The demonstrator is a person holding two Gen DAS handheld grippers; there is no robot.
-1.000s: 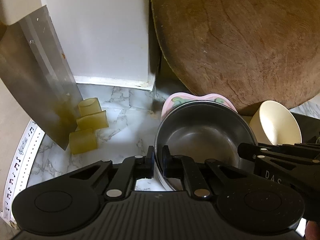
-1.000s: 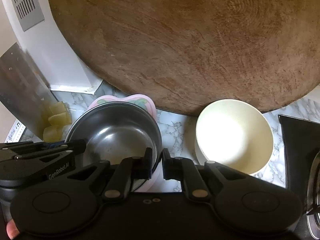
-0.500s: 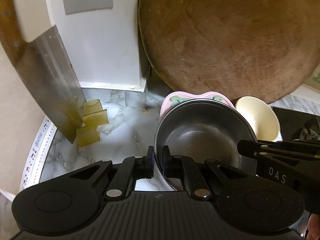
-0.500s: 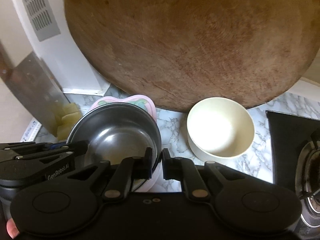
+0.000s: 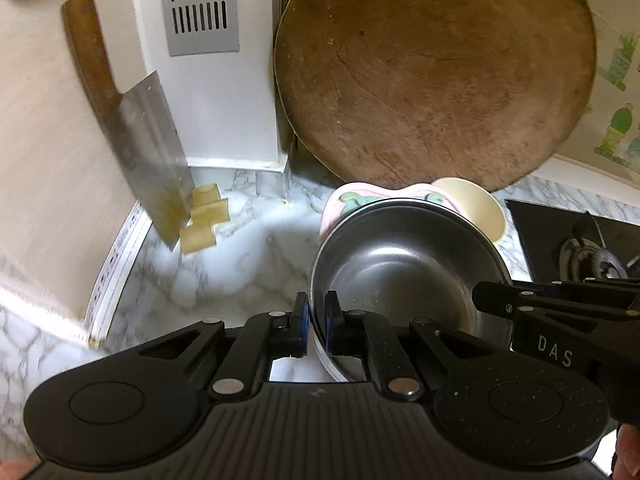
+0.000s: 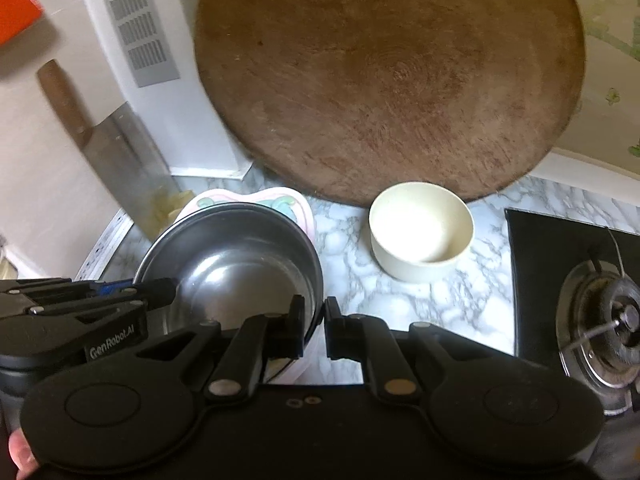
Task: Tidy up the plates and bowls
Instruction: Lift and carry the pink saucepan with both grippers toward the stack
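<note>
The left claw [image 5: 316, 325] is pinched nearly closed on the near-left rim of the steel bowl [image 5: 404, 276], one finger inside the wall and one outside. The right claw [image 6: 314, 326] grips the same bowl at its near-right rim — its left finger sits inside the bowl, its right finger outside, with the gap between them narrow. The steel bowl rests inside a pink plate [image 6: 298, 210] with green and blue markings, whose far edge shows beyond the bowl's rim; whether the pair is touching the marble counter [image 6: 420, 300] or held just above it cannot be told. To the right of them, apart, a cream bowl [image 6: 420, 232] stands upright on the counter, just in front of a large round wooden board [image 6: 384, 80] that leans against the wall. At the left a cleaver [image 5: 148, 152] with a wooden handle leans on the wall, its blade tip beside a few pale yellow blocks [image 5: 204, 220]. A black gas stove [image 6: 580, 300] occupies the far right.
</note>
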